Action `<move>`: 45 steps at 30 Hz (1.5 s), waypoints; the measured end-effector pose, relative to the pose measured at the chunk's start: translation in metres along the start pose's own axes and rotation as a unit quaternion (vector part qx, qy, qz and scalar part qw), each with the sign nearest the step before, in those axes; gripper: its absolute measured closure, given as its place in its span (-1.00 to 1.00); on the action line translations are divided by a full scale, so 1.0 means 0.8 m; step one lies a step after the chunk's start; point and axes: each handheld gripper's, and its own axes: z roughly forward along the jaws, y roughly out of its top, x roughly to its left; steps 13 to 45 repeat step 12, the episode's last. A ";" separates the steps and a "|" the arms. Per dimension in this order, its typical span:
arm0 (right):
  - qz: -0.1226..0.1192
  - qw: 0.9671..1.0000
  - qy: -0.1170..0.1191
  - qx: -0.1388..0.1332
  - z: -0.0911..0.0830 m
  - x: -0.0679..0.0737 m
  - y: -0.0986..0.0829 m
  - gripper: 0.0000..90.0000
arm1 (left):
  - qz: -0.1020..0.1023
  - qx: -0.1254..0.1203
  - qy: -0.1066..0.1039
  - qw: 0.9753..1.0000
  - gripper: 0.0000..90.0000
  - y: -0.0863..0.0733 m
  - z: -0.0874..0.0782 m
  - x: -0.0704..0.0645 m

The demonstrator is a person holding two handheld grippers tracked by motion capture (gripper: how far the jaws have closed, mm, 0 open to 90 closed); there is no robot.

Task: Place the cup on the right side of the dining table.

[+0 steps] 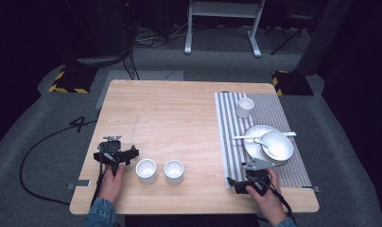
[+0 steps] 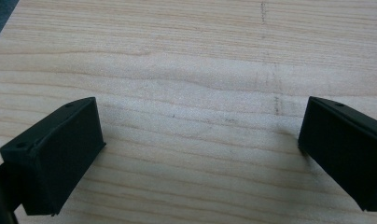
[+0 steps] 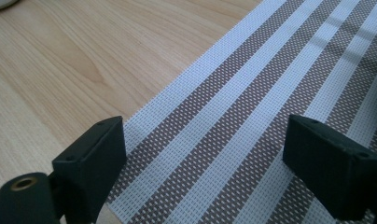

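I see one light wooden table [image 1: 179,109] across the middle of the high view, and on its right side one placemat [image 1: 229,137] striped in white and grey-brown. On the mat's lower half sits one white plate [image 1: 251,144] carrying one white bowl [image 1: 279,143], with what I take to be one or two white spoons [image 1: 243,137] across them, though they are too small to count surely. I count three small, plain white cups: one cup [image 1: 245,107] on the mat's upper part, and two cups [image 1: 146,170] side by side at lower centre on bare wood. My left gripper [image 1: 125,153] rests just left of that pair, jaws spread wide over empty wood. My right gripper [image 1: 236,182], at lower right, stands wide apart over the mat's near edge, holding nothing.
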 end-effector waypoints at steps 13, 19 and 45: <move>0.000 1.000 0.000 0.000 0.000 0.000 0.000 -0.71 | 0.001 0.001 -0.001 1.000 -1.00 0.001 0.001 -0.001; 0.000 1.000 0.000 0.000 0.000 0.000 0.000 -0.71 | 0.001 0.001 -0.001 1.000 -1.00 0.001 0.001 -0.001; 0.000 1.000 0.000 0.000 0.000 0.000 0.000 -0.71 | 0.001 0.001 -0.001 1.000 -1.00 0.001 0.001 -0.001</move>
